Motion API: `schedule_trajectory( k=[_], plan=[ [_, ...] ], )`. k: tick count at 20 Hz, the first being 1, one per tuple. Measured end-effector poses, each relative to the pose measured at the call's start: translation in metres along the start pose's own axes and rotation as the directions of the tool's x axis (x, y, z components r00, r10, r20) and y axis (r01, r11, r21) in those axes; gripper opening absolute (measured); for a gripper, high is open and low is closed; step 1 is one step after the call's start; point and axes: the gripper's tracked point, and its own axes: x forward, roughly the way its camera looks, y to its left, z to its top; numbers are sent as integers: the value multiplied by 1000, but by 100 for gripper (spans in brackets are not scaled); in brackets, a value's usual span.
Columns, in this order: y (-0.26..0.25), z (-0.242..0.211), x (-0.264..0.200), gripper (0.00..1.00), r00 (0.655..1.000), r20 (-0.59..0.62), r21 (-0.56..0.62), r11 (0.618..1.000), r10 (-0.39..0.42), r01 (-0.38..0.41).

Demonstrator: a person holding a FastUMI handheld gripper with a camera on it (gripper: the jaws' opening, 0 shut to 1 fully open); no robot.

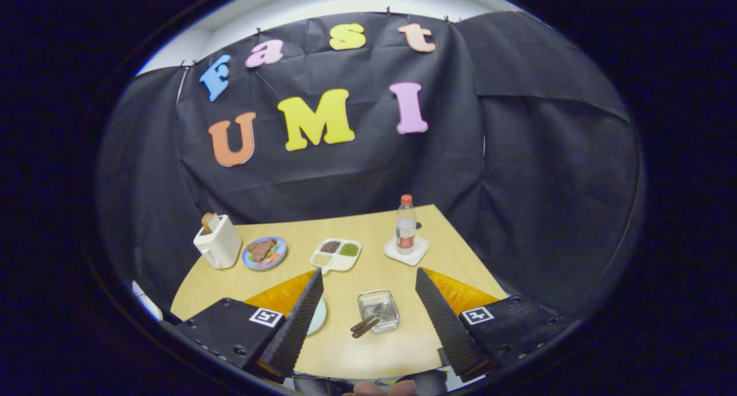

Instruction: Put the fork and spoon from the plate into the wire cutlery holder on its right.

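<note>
We see the plate (318, 317) half hidden behind the left finger. Our jaws (368, 284) stand wide apart, holding nothing. Between them, on the counter (368, 229), the wire cutlery holder (378, 309) holds two brown-handled utensils (364, 326).

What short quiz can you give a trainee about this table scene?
1. True or false: the hand-held gripper is shut on a utensil.
2. What stands on the white coaster? A) a toaster B) a bottle C) a divided tray
3. Fill in: the wire cutlery holder, with brown handles sticking out of it, sits ___ the two fingers.

Key: 1. False: the fingers are spread open and hold nothing. 2. B. 3. between.
</note>
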Motion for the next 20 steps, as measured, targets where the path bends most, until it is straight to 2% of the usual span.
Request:
schedule_trajectory(
  k=[3,6,8,13,16,18,20],
  plan=[
    [15,4,-31,97,988,157,-58,998,6,3],
    [33,-4,-52,96,964,267,-52,999,9,5],
    [36,-11,-52,96,938,344,-58,997,-34,58],
    [73,-53,-45,96,917,397,-56,996,-47,75],
    [86,-52,-49,96,889,456,-64,994,-52,91],
    [97,-44,-58,96,855,516,-70,992,-54,105],
    [114,-48,-63,95,849,527,-88,991,-39,100]
  ],
)
